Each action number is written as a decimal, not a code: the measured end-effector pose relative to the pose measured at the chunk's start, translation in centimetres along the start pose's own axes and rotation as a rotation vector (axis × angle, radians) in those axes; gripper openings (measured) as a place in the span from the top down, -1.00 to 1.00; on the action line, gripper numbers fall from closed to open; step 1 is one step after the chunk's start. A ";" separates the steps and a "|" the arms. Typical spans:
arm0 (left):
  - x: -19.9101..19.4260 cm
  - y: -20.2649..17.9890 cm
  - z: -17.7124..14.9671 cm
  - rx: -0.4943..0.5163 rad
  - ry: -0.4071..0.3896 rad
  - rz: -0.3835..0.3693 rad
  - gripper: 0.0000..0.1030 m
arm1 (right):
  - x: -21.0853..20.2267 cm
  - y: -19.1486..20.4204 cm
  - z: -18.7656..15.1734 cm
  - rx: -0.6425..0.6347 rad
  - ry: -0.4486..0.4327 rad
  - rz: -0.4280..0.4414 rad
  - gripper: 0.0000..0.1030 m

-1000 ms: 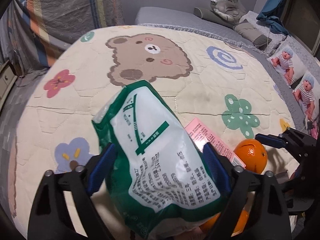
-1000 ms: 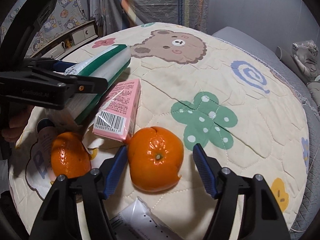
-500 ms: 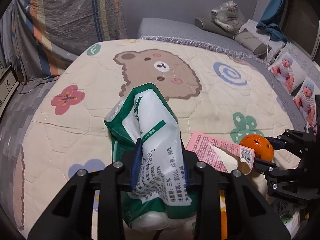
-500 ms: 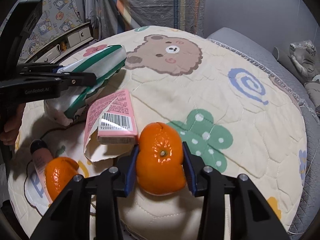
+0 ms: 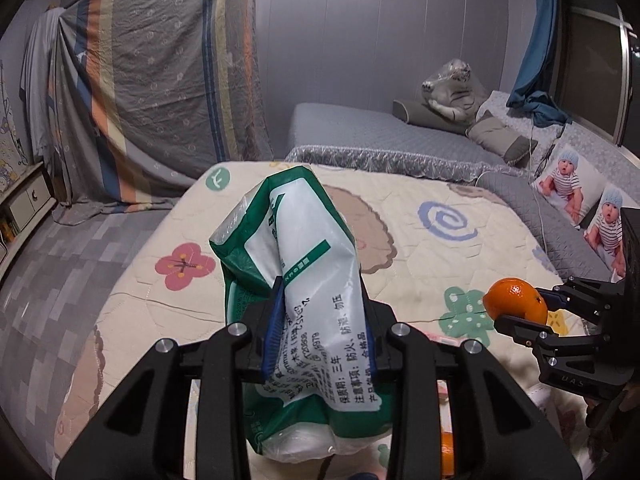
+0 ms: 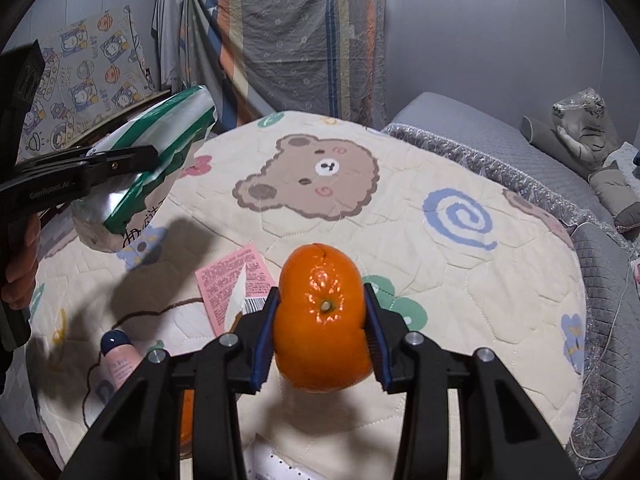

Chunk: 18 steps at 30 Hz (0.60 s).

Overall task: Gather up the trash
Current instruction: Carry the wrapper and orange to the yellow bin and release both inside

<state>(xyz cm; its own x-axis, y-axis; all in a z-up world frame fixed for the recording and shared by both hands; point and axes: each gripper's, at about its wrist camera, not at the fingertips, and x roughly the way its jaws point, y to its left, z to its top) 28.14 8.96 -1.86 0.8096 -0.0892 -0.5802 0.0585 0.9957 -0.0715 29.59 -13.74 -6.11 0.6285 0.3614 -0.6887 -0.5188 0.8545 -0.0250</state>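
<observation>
The left gripper (image 5: 322,328) pinches a crumpled green-and-white plastic pack (image 5: 298,264), its blue pads sunk into the soft film so the pack bulges above and below them. The pack hangs clear of the quilt, tilted up and away from the camera, and it hides much of the bear print behind it. The right gripper (image 6: 322,332) is clamped on an orange (image 6: 322,320), stem end toward the lens, the peel glossy and dimpled with a shallow cleft at the top; it too is off the surface, with its shadow below.

Left on the quilt (image 6: 440,280), between the two tools, lies a torn pink carton (image 6: 236,284), flat, with a white ripped flap and a barcode at its near end. Nearer the left edge lies a small pink bottle with a dark blue cap (image 6: 118,354). A second orange (image 6: 186,420) shows only as a sliver behind the right gripper's arm, and a white perforated wrapper (image 6: 276,464) peeks out at the bottom edge.

The quilt is cream, stitched in hexagons, printed with a brown bear, a blue spiral and green and red flowers. Behind it runs a grey bedspread with lace trim (image 5: 380,152), pillows and a wrapped plush tiger (image 5: 452,92). A striped sheet (image 5: 160,80) hangs over the grey wall, and a blue curtain (image 5: 536,40) hangs at right
</observation>
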 end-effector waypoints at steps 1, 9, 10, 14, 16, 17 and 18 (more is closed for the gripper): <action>-0.7 -0.4 0.1 0.003 -0.012 -0.005 0.41 | -0.8 0.0 0.0 0.005 -0.016 -0.006 0.28; -5.1 -5.4 0.9 0.045 -0.093 -0.069 0.41 | -6.4 -0.9 -0.5 0.047 -0.108 -0.059 0.28; -5.5 -6.3 0.9 0.053 -0.100 -0.082 0.41 | -6.9 -1.1 -0.7 0.052 -0.116 -0.066 0.28; -6.9 -9.7 0.8 0.087 -0.113 -0.132 0.41 | -9.7 -2.4 -1.8 0.084 -0.149 -0.102 0.28; -7.5 -11.4 0.7 0.104 -0.120 -0.162 0.41 | -10.7 -3.0 -2.3 0.097 -0.160 -0.120 0.28; -7.7 -12.0 0.7 0.110 -0.123 -0.172 0.41 | -11.3 -3.4 -2.6 0.105 -0.166 -0.129 0.28; -8.0 -13.0 0.7 0.121 -0.126 -0.191 0.41 | -12.0 -3.8 -3.0 0.114 -0.173 -0.139 0.28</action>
<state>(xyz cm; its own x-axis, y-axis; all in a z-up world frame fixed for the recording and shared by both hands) 21.27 -3.24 4.26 0.8428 -0.2802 -0.4595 0.2811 0.9573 -0.0681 22.31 -22.44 0.05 0.7842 0.2877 -0.5498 -0.3579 0.9335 -0.0219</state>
